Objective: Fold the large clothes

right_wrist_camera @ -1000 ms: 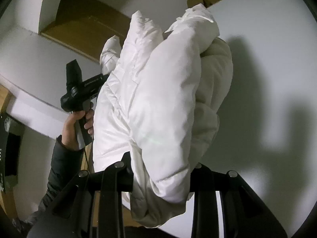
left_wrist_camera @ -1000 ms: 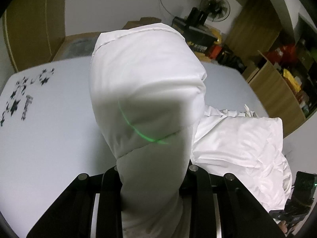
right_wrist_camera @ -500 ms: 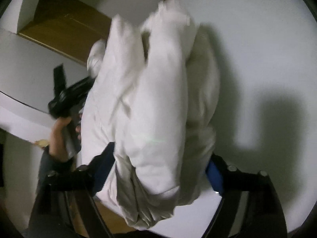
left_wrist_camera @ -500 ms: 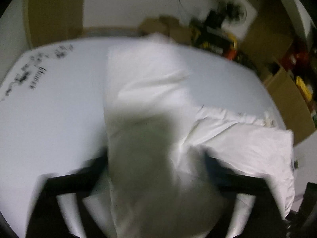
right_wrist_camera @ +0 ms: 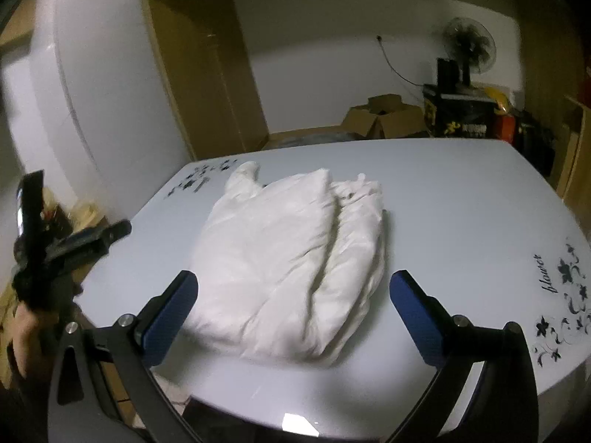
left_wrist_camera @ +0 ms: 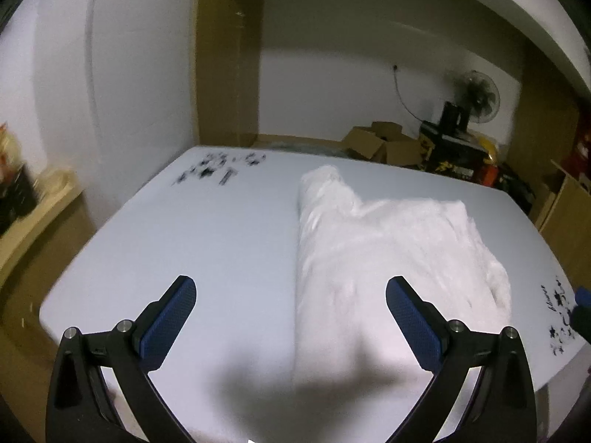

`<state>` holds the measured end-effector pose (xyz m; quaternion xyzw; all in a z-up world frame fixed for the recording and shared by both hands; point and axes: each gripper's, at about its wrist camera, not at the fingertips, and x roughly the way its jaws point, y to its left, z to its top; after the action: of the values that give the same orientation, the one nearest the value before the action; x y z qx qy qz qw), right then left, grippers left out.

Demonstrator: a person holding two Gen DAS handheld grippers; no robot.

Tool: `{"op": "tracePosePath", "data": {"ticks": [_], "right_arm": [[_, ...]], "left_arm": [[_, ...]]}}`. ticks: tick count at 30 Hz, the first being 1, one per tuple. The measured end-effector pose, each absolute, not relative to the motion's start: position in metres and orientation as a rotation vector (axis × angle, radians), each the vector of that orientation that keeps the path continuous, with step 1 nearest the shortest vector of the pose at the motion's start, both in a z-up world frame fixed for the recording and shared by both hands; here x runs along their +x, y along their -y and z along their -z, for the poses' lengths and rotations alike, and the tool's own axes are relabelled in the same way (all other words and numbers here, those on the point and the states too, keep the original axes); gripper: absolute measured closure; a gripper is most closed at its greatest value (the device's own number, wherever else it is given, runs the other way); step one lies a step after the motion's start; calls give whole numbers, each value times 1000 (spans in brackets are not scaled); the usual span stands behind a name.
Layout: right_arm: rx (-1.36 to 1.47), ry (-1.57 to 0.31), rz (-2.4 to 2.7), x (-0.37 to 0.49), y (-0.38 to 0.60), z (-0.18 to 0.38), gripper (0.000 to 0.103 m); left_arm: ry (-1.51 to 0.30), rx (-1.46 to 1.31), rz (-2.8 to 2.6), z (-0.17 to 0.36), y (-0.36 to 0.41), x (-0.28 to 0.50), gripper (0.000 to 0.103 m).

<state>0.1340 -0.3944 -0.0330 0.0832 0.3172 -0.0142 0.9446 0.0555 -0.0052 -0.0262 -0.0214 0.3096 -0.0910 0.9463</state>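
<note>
A white puffy jacket (right_wrist_camera: 291, 258) lies folded on the white table (right_wrist_camera: 461, 214), one sleeve end pointing to the far side. It also shows in the left wrist view (left_wrist_camera: 380, 254), right of centre. My left gripper (left_wrist_camera: 290, 317) is open and empty, held above the table's near edge, the jacket's near end between and below its blue pads (left_wrist_camera: 170, 317). My right gripper (right_wrist_camera: 291, 310) is open and empty, above the jacket's near edge. The left gripper (right_wrist_camera: 66, 243) shows at the left of the right wrist view.
The table bears black flower prints (right_wrist_camera: 561, 295) at the right corner and at the far left (left_wrist_camera: 218, 170). Cardboard boxes (right_wrist_camera: 384, 118), a fan (right_wrist_camera: 469, 48) and a wooden cabinet (right_wrist_camera: 207, 70) stand beyond the table. A wooden shelf (left_wrist_camera: 37, 206) is at the left.
Both grippers let go of the jacket and opened. The jacket, held up before, now lies on the table. Both grippers have drawn back toward the near edge.
</note>
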Motion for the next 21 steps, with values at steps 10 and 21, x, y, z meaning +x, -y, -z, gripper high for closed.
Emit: {"op": "tracePosePath", "data": {"ticks": [10, 21], "right_arm": [[-14, -552, 192, 67, 340, 64, 0], [-22, -557, 150, 59, 331, 76, 0]], "left_arm": [[-568, -37, 139, 39, 7, -28, 0], [-598, -20, 122, 40, 10, -27, 0]]}}
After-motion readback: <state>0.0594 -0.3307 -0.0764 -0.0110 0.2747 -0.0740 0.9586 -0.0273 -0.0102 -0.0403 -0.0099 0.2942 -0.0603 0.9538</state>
